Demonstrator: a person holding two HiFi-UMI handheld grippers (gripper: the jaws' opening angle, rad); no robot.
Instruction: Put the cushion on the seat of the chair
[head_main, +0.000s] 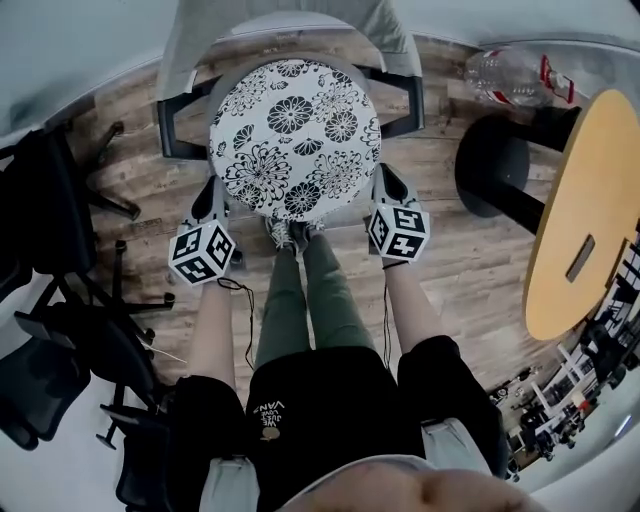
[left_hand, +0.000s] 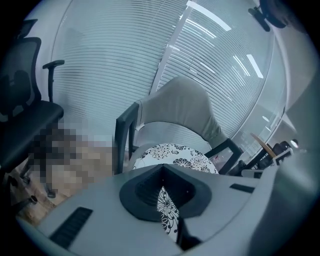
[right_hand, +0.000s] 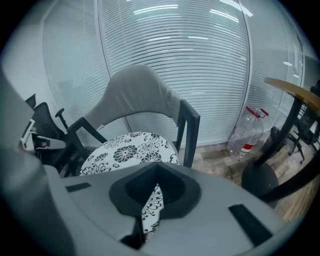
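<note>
In front of the chair (head_main: 172, 125), the left gripper (head_main: 213, 192) and right gripper (head_main: 386, 184) each clamp the near rim of the round flowered cushion (head_main: 295, 135), one at either side, fabric pinched between shut fingers. The cushion lies over the chair's seat, between its arms; whether it rests there I cannot tell. Right of the chair stand a bottle (head_main: 505, 75) and a table (head_main: 585, 210); left of it, black office chairs (head_main: 50, 220).
</note>
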